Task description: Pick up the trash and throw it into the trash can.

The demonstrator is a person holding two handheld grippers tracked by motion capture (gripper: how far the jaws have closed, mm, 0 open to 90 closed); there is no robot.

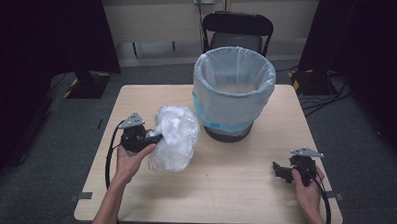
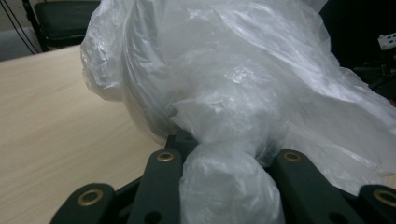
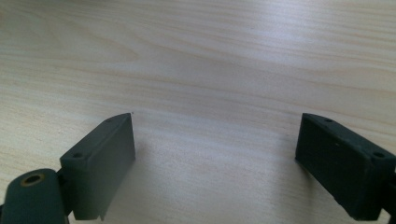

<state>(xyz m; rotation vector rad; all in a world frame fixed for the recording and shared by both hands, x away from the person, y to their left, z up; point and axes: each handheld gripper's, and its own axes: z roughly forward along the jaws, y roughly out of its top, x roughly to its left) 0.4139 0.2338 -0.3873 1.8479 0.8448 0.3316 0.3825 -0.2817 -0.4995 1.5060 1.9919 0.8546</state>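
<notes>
surface (image 1: 224, 183): wood | lined bin (image 1: 233, 93): at 1 o'clock from bag, near | clear plastic bag (image 1: 173, 138): left of middle | left claw (image 1: 153, 139): pinching bag, nearer to bin | right claw (image 1: 279, 170): wide, holding nothing

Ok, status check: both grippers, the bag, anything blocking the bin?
Left gripper shut on plastic bag, bag resting on table. Right gripper open, over bare wood. Lined bin upright beside bag, nothing between them.

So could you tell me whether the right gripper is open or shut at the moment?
Open. The right gripper has its jaws spread wide apart over the bare wooden table, with nothing between them.
</notes>
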